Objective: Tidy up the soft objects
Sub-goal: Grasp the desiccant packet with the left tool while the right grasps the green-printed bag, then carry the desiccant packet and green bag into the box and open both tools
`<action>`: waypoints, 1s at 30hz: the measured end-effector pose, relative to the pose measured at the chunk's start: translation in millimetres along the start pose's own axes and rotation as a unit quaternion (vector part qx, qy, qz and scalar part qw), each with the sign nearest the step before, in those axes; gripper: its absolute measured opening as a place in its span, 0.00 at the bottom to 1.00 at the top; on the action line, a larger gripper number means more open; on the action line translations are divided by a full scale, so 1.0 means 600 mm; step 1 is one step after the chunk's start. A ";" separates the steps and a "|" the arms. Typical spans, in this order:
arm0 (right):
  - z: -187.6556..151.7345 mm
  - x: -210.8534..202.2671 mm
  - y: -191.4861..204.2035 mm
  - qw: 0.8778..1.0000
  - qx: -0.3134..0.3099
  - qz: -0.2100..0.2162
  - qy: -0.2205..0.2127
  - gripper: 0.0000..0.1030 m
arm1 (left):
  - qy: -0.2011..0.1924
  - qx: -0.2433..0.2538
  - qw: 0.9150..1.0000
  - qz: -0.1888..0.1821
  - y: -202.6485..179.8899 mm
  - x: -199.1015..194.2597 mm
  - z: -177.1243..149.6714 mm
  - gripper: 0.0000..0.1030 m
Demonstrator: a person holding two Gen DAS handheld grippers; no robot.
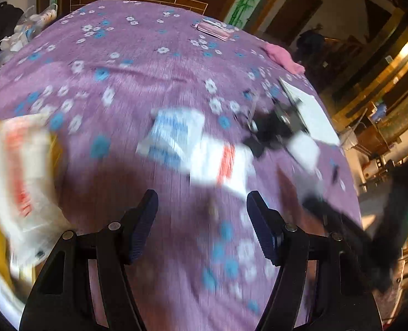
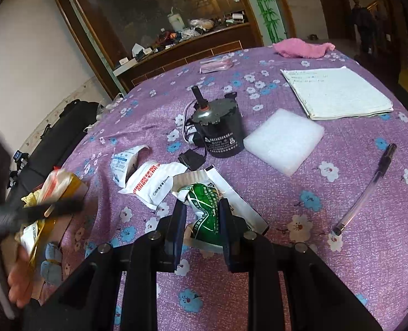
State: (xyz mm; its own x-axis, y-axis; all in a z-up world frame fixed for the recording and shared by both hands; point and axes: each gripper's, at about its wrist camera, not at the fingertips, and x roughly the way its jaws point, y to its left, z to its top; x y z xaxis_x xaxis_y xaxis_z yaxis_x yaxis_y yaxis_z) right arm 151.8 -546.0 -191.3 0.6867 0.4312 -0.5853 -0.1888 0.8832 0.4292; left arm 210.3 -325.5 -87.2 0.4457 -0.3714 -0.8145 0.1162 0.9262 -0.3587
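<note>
On the purple flowered tablecloth (image 2: 328,220), the right gripper (image 2: 202,218) pinches a crinkly green-and-white plastic packet (image 2: 206,209) that may slip free when lifted, while the left gripper (image 1: 202,215) gapes wide, empty.

White packet (image 2: 154,186) with red band: small word "Gloves" legible at edge, red characters too blurred to read. Green pouch (image 2: 205,209): white characters, unreadable. Black motor (image 2: 220,132): white label print, too small. White folded cloth (image 2: 339,93): faint lines, illegible. Left wrist view: all print smeared.
</note>
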 end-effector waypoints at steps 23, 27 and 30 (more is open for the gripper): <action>-0.006 -0.006 0.011 1.000 -0.018 0.010 -0.006 0.22 | -0.016 -0.005 0.998 0.063 0.024 0.030 0.025 0.28; -0.006 -0.013 0.016 0.999 -0.022 0.021 -0.014 0.22 | -0.027 -0.018 0.999 0.038 0.032 -0.012 -0.025 0.26; -0.009 -0.016 0.029 0.999 -0.037 0.031 -0.018 0.22 | -0.039 -0.019 0.999 0.013 0.033 -0.052 -0.068 0.26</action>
State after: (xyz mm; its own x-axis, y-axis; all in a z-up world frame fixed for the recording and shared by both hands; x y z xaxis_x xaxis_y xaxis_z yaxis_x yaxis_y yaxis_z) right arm 138.2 -533.6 -181.9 0.6966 0.4800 -0.5332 -0.2823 0.8667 0.4113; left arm 162.5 -298.1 -87.4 0.5153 -0.3403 -0.7866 0.0706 0.9315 -0.3568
